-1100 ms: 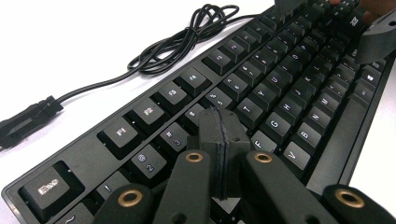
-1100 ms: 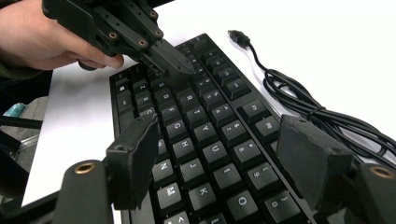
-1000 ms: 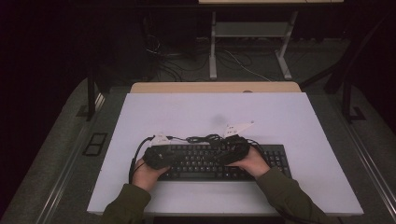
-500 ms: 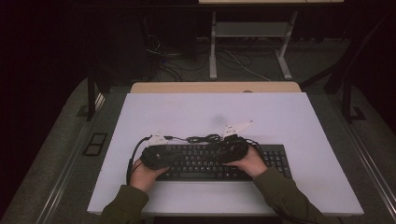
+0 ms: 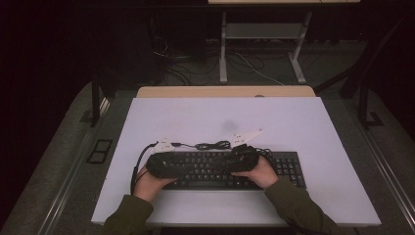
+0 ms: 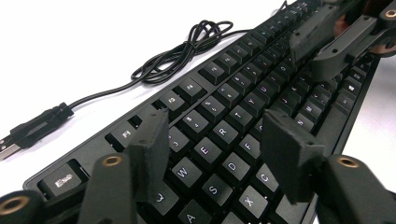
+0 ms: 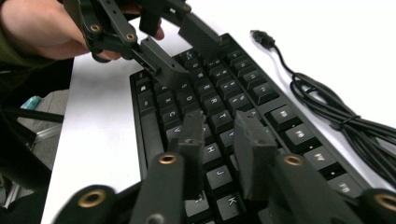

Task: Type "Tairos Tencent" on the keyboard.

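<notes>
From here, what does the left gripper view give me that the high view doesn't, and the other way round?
Left gripper view alone: readable key legends such as W, E, R, and the left gripper with its jaws apart above the letter rows. High view alone: the whole white table, both hands and the floor beyond. Shared: the black computer keyboard, its coiled black cable with the USB plug lying loose, and the right gripper over the keys.
</notes>
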The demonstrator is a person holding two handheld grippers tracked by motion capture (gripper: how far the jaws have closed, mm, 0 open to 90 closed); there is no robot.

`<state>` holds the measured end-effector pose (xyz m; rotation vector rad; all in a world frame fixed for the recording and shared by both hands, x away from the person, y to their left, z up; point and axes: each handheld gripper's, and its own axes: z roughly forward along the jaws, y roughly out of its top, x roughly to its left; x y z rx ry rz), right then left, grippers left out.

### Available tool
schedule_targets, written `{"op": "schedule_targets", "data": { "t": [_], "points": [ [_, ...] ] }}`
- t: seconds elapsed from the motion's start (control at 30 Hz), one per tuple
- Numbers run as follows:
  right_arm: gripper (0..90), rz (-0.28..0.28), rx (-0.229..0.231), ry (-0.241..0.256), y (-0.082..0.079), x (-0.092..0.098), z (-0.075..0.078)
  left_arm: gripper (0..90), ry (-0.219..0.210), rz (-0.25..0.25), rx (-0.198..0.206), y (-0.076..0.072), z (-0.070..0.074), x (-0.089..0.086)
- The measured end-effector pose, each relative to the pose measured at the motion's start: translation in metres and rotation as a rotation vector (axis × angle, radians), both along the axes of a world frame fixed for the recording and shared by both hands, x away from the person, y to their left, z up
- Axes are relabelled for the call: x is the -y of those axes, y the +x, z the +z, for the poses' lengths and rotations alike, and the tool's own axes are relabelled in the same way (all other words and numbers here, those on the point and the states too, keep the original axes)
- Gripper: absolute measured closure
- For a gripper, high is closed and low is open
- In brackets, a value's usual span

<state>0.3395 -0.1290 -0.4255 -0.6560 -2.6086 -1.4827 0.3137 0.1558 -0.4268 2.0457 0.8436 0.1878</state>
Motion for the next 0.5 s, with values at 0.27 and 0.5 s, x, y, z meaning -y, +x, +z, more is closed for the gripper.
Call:
{"op": "schedule_targets", "data": {
  "t": [0.27,0.5],
  "points": [
    [89.3,0.039,0.0,-0.033,-0.0039,-0.0051,-0.0034,30.9,0.007,-0.013,0.004,-0.0002,-0.0024,0.0031],
    [89.5,0.066,-0.006,-0.06,-0.0069,-0.0103,-0.0082,27.3,0.006,-0.015,0.009,-0.0001,-0.0027,0.0035]
  ]
}}
